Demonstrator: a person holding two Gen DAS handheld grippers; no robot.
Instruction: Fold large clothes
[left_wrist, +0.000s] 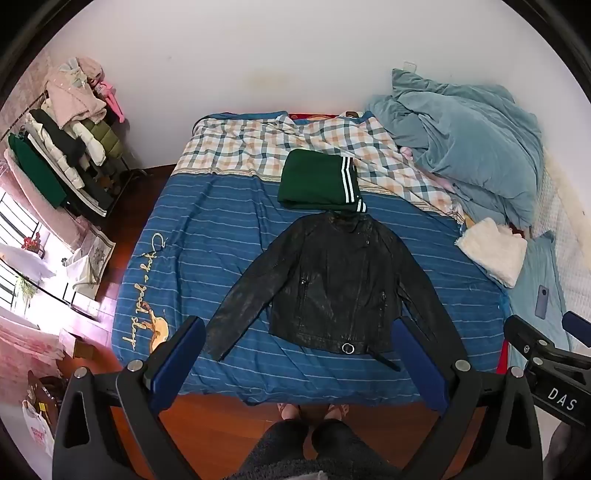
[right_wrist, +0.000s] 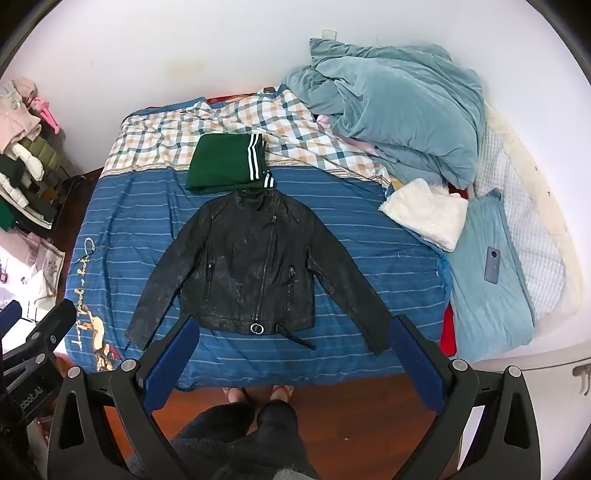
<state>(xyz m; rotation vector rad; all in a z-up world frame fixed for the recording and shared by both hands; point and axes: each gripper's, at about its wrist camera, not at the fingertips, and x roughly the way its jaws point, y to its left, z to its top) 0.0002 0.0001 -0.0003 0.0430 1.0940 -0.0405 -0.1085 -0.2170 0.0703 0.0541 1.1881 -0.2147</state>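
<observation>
The black jacket (left_wrist: 332, 280) lies flat on the blue striped bed (left_wrist: 207, 229), front side up. Both sleeves are spread out to the sides, one toward 8 o'clock and one toward 4 o'clock. The bottom edge with its round buckle (left_wrist: 347, 348) is near the bed's front edge. No part of the jacket is folded over yet, so I think the folding of this one has not started.

Just past the jacket's collar, at 12 o'clock, sits a green garment with white stripes (left_wrist: 317, 181). It looks like a neat folded square, so that piece seems done. A white fluffy cloth (left_wrist: 493, 251) lies at 3 o'clock, near a heap of blue-grey bedding (left_wrist: 469, 147). I cannot tell if the white one is folded or waiting.

The left gripper (left_wrist: 297, 354) is up in the air, above the bed's near edge, with its fingers spread wide and nothing in them. The right gripper (right_wrist: 293, 350) is the same: fingers wide, holding nothing, not touching the jacket. A person's legs show below, standing at the foot of the bed.

What is left, I think: bring in both sleeves, then fold the body of the jacket.
</observation>
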